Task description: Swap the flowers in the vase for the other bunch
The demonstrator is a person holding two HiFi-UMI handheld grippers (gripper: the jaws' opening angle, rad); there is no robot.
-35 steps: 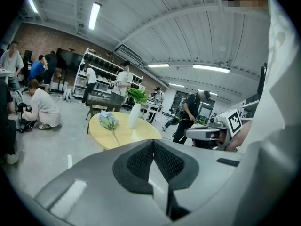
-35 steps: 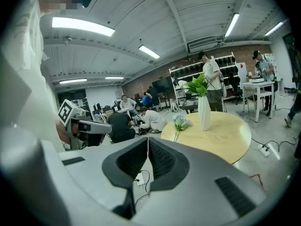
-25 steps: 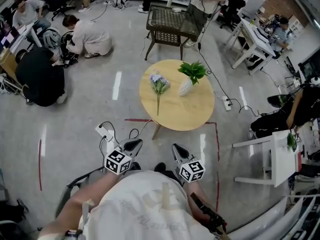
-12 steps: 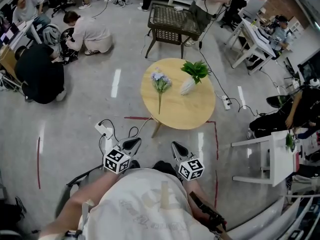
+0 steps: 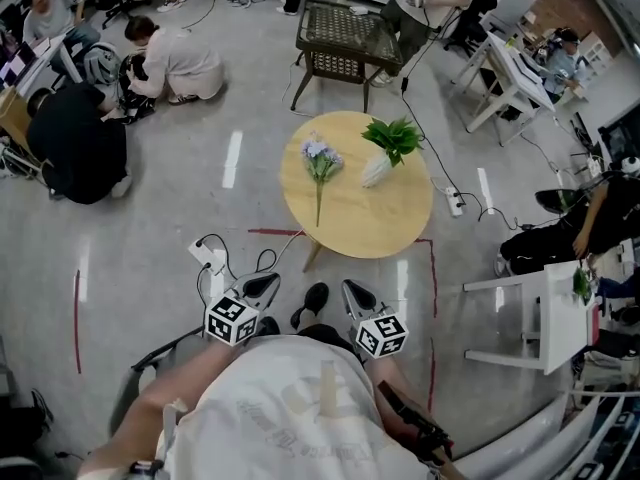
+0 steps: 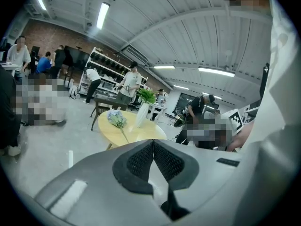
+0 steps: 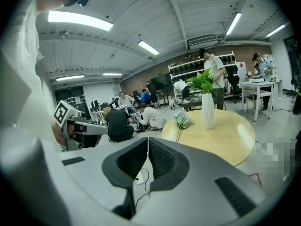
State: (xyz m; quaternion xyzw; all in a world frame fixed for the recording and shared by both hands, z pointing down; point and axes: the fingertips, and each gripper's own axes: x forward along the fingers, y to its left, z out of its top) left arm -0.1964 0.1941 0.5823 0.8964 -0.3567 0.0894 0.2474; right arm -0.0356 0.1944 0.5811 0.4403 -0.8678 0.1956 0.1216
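Note:
A round wooden table [image 5: 390, 218] stands ahead of me. On it a white vase [image 5: 375, 172] holds a bunch of green leaves [image 5: 393, 138]. A bunch of pale blue flowers [image 5: 319, 160] lies flat on the table to the vase's left. The vase [image 7: 207, 110] and the blue bunch [image 7: 181, 122] also show in the right gripper view, and the vase [image 6: 141, 115] in the left gripper view. My left gripper [image 5: 266, 285] and right gripper [image 5: 354, 294] are held close to my body, well short of the table, both shut and empty.
A dark wicker table [image 5: 345, 43] stands beyond the round one. People crouch on the floor at the far left [image 5: 175, 63]. White desks [image 5: 505, 83] line the right side. A power strip and cable [image 5: 210, 258] lie near my left gripper. Red tape [image 5: 434, 298] marks the floor.
My view has shifted slightly toward the table. A dark shoe now shows between the two grippers. Both grippers stay shut and in place.

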